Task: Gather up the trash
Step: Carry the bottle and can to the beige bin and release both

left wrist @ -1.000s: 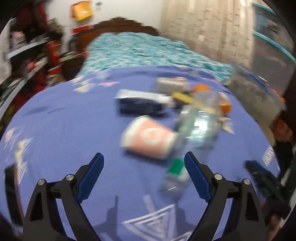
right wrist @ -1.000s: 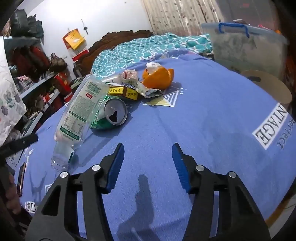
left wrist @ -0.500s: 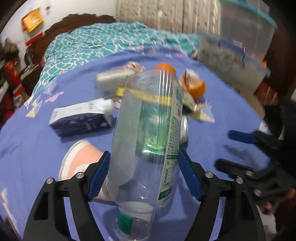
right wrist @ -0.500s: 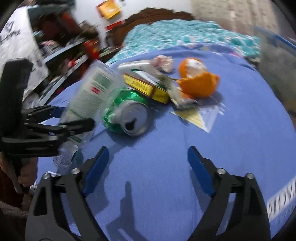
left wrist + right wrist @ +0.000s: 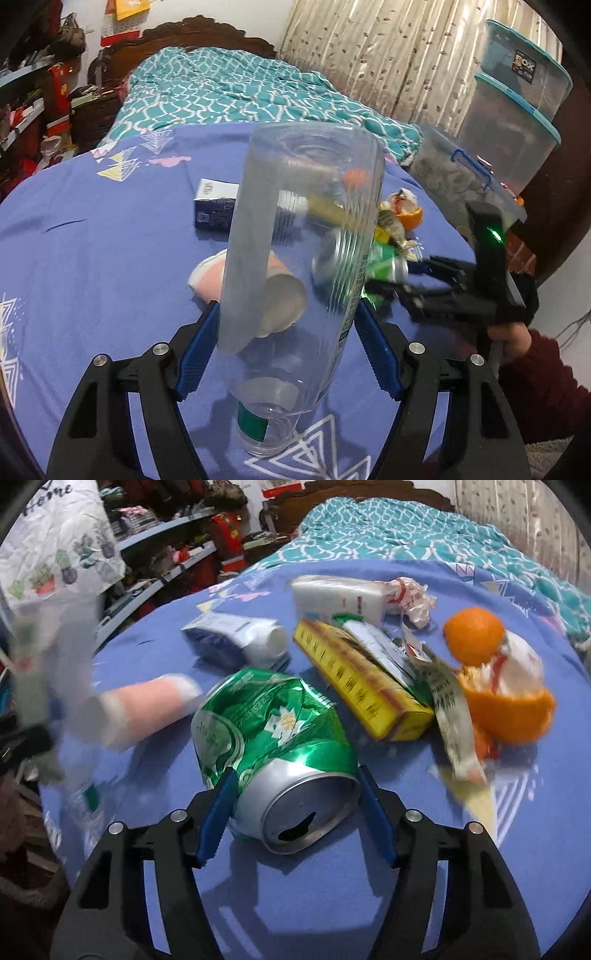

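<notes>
My left gripper [image 5: 288,350] is shut on a clear plastic bottle [image 5: 299,258], held neck down and base up above the blue bedsheet [image 5: 92,240]. My right gripper [image 5: 295,812] stands around the end of a dented green can [image 5: 273,746] lying on the sheet, its blue pads at the can's sides; whether it squeezes the can is unclear. Beyond the can lie a yellow carton [image 5: 362,683], orange peel [image 5: 506,701], a white packet [image 5: 336,598], a blue-and-white carton [image 5: 236,642] and a pink paper cup [image 5: 147,705]. The right gripper also shows in the left wrist view [image 5: 436,280].
Stacked clear storage boxes [image 5: 517,110] stand at the right of the bed. A teal patterned blanket [image 5: 229,92] covers the far end, with a wooden headboard [image 5: 207,33] behind. Cluttered shelves [image 5: 166,535] line the left side. A white printed bag [image 5: 55,546] hangs at the left.
My left gripper closed on the bottle and lifted it off the sheet, tilting it upright. My right gripper moved forward to the green can and now straddles its end.
</notes>
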`<action>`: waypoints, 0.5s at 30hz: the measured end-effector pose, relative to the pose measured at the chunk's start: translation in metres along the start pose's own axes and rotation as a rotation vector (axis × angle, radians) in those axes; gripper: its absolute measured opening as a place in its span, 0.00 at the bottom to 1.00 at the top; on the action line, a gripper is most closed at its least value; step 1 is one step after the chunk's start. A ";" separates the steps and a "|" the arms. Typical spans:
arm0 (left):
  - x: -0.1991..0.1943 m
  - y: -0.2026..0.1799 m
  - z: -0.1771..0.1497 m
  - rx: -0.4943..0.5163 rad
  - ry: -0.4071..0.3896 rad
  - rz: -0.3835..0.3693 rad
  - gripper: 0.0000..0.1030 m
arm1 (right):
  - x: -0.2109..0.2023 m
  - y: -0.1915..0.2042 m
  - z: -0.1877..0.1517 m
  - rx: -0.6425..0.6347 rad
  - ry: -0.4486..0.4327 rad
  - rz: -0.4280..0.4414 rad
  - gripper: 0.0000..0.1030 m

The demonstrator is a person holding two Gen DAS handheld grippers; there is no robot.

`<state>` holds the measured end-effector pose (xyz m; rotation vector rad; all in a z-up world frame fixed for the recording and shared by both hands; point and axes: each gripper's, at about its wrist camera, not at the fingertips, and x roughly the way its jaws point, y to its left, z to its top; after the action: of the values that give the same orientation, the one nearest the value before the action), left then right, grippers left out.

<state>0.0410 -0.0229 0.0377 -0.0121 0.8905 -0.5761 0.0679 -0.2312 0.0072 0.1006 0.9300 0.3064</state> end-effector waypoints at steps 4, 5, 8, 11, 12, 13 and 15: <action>0.008 -0.019 0.004 0.042 0.007 -0.048 0.67 | -0.037 -0.001 -0.045 0.055 -0.041 0.009 0.62; 0.011 -0.028 0.005 0.060 0.013 -0.071 0.67 | -0.051 -0.007 -0.061 0.106 -0.057 0.016 0.62; 0.026 -0.057 0.010 0.108 0.048 -0.144 0.67 | -0.082 -0.035 -0.092 0.259 -0.114 0.028 0.62; 0.050 -0.101 0.016 0.195 0.084 -0.170 0.67 | -0.110 -0.071 -0.119 0.396 -0.199 -0.024 0.62; 0.063 -0.123 0.019 0.235 0.102 -0.175 0.67 | -0.115 -0.085 -0.122 0.430 -0.215 -0.041 0.62; 0.072 -0.136 0.021 0.255 0.115 -0.181 0.67 | -0.123 -0.103 -0.132 0.488 -0.239 -0.065 0.62; 0.102 -0.176 0.028 0.306 0.170 -0.219 0.67 | -0.135 -0.129 -0.144 0.563 -0.273 -0.093 0.62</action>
<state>0.0283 -0.2274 0.0240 0.2212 0.9643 -0.9241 -0.0950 -0.4015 -0.0022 0.6000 0.7242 -0.0637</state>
